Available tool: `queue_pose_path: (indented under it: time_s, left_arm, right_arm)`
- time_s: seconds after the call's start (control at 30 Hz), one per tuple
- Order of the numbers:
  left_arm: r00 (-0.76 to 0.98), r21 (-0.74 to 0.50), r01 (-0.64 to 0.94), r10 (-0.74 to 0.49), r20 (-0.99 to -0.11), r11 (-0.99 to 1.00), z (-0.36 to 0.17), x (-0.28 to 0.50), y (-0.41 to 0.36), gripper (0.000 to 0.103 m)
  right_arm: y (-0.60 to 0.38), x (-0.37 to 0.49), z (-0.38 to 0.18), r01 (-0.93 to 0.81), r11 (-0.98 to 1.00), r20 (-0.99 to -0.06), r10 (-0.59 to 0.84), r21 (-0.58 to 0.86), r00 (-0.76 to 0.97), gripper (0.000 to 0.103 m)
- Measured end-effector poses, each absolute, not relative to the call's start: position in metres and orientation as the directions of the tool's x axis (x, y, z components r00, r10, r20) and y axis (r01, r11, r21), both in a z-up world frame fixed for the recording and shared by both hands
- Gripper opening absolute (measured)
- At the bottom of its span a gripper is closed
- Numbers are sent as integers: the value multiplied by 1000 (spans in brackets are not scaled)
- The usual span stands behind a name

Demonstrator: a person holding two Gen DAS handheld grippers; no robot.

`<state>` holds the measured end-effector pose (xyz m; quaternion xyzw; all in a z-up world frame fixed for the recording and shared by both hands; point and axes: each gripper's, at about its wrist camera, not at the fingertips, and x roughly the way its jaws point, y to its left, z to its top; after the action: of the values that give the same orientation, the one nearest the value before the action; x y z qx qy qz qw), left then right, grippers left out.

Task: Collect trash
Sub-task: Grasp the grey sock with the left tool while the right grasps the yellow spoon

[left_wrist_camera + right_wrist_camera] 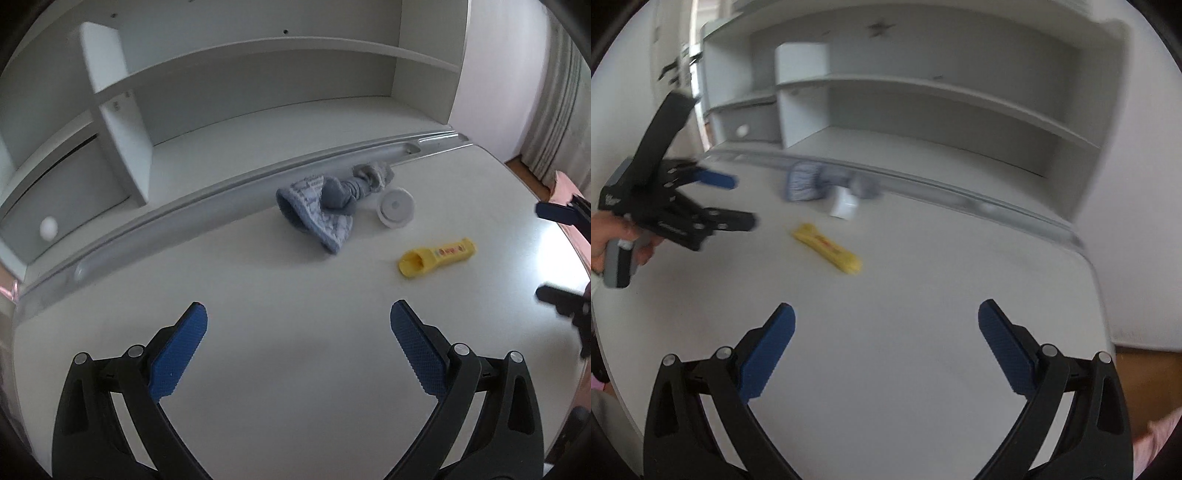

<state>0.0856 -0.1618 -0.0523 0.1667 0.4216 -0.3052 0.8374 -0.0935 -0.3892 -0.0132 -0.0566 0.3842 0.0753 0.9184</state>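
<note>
A yellow wrapper (436, 257) lies on the white desk (295, 369), right of centre; it also shows in the right wrist view (827, 248). A white cup (396, 208) lies on its side behind it, and shows blurred in the right wrist view (844, 205). A blue-grey cloth (317, 208) lies bunched beside the cup, near the desk's rear groove. My left gripper (298, 315) is open and empty, well short of these things. My right gripper (885, 315) is open and empty; it shows at the left wrist view's right edge (546, 251).
A white shelf unit (258, 92) stands behind the desk, past a long groove (236, 188). A small white ball (48, 228) sits in its lower left compartment. The desk's right edge (1100, 295) drops to a wooden floor. Curtains (554, 110) hang at the right.
</note>
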Motion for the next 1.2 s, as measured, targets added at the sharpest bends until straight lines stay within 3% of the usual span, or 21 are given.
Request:
queue_pose_path:
  time_s: [0.5, 0.7, 0.77, 1.2]
  left_arm:
    - [414, 16, 707, -395, -820, 707, -66, 136, -191, 96]
    - [406, 19, 727, -408, -818, 686, -66, 143, -195, 97]
    - [403, 17, 730, -410, -818, 684, -66, 146, -198, 97]
    - [403, 20, 731, -407, -820, 682, -66, 144, -205, 97]
  right_arm:
    - [-338, -25, -33, -341, 929, -773, 108, -145, 625, 90]
    - [-349, -14, -38, -336, 941, -800, 169, -43, 575, 91]
    - [-355, -7, -41, -318, 948, -814, 199, 19, 546, 95]
    - [-357, -7, -40, -334, 942, -817, 209, 21, 538, 98]
